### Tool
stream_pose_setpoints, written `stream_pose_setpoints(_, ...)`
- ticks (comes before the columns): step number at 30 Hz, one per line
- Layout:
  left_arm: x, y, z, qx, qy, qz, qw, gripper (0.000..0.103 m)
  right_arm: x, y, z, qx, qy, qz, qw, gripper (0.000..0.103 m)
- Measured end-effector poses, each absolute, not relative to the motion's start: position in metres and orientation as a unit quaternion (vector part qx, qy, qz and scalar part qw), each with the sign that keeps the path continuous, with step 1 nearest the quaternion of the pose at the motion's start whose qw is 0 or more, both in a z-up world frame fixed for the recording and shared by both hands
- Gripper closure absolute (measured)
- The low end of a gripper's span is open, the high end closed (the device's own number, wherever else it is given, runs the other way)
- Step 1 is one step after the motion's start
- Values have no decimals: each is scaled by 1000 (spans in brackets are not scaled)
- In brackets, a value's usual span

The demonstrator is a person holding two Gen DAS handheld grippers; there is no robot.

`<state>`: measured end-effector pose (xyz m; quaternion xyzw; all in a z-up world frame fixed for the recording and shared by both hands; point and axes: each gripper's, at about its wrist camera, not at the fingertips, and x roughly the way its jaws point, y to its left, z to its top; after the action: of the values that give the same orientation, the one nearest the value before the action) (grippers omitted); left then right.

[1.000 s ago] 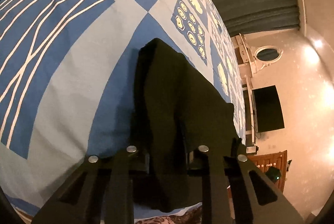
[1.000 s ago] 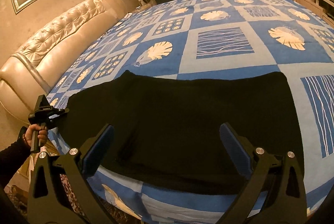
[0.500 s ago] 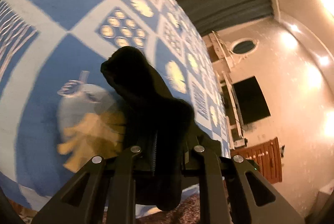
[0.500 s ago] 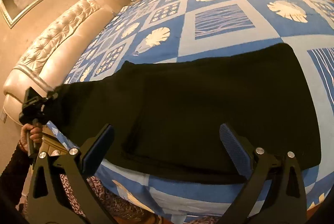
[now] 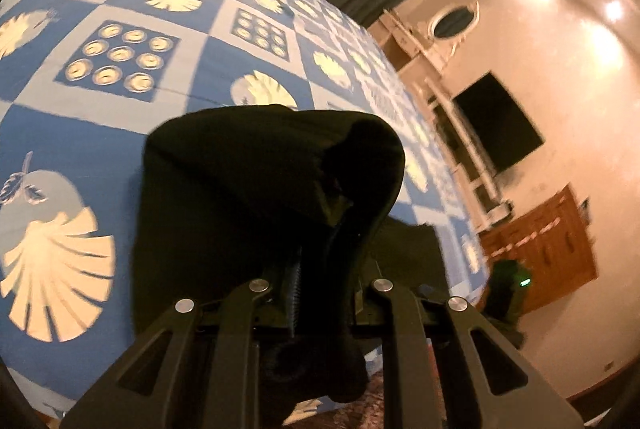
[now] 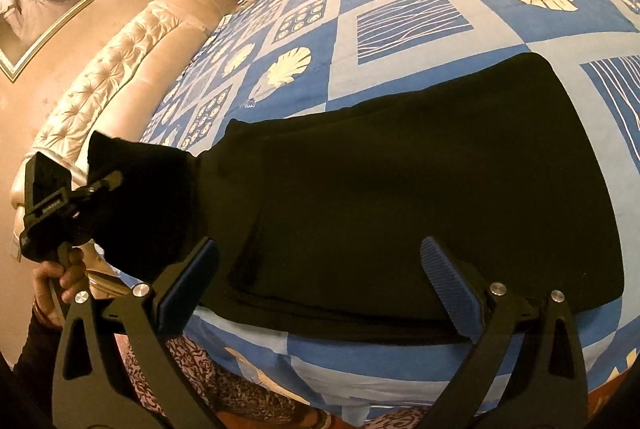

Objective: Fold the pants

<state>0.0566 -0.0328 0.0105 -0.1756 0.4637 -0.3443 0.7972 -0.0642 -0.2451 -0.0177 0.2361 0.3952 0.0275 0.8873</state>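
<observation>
Clamping a raised leg end of black pants (image 6: 400, 189), left hand-held gripper (image 5: 320, 269); right hand-held gripper (image 6: 320, 277) wide, empty; no legible writing.

The pants (image 6: 400, 197) lie across the bed (image 6: 400, 25) in front of me, their length running left to right, near the bed's front edge. My right claw (image 6: 320, 281) hangs over that front edge, its 2 fingers spread apart above the cloth. At the left end, my left claw (image 5: 320, 269) pinches the pants' end, lifted off the bed and bunched over the fingers. The headboard (image 6: 120, 69) stands behind and to the left.
</observation>
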Motion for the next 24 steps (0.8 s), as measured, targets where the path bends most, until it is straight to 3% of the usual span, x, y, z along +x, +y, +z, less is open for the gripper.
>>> stream_pose_setpoints(9,49,-115,-21,-58,482,-299,821,78,-64,-248,-19,255,395,32,882,2)
stream_pose_setpoints(15,33,-141,-17,-19,467,-302,831,44,-65,-254,-19,285,390,41,875,2)
stream_pose_setpoints(16,29,-140,-12,-18,461,-302,834,30,-66,-255,-19,294,389,43,872,2)
stream_pose_setpoints(17,25,-138,-7,-17,453,-297,840,24,-66,-256,-19,300,389,44,870,2)
stream_pose_setpoints(20,15,-120,10,-7,426,-272,863,17,-66,-258,-19,321,384,53,864,2)
stream_pose_setpoints(24,13,-76,14,-5,417,-218,882,17,-62,-254,-19,349,379,85,853,2)
